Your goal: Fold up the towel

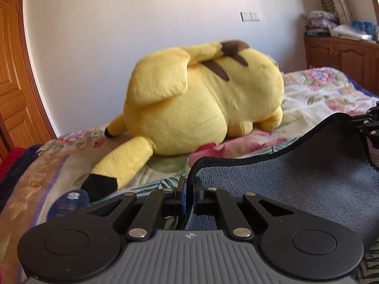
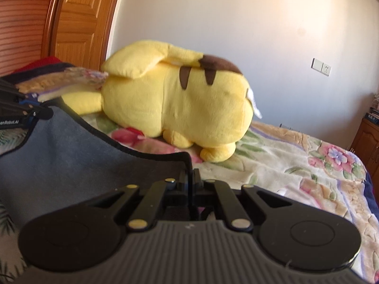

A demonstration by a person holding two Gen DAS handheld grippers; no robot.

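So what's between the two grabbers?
The blue-grey towel stretches between the left gripper and right gripper, each pinching a corner; both wrist views show it.

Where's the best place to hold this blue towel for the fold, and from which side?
By its two corners on the black-bound edge, which is where it is held. The left tool is shut on one corner of the blue towel and the right tool on the other, each coming from the near side. That edge hangs slack between them, above the floral bedspread, short of the yellow plush toy.

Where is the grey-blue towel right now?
The grey-blue towel hangs between left gripper and right gripper, above the floral bedspread, before the yellow plush toy.
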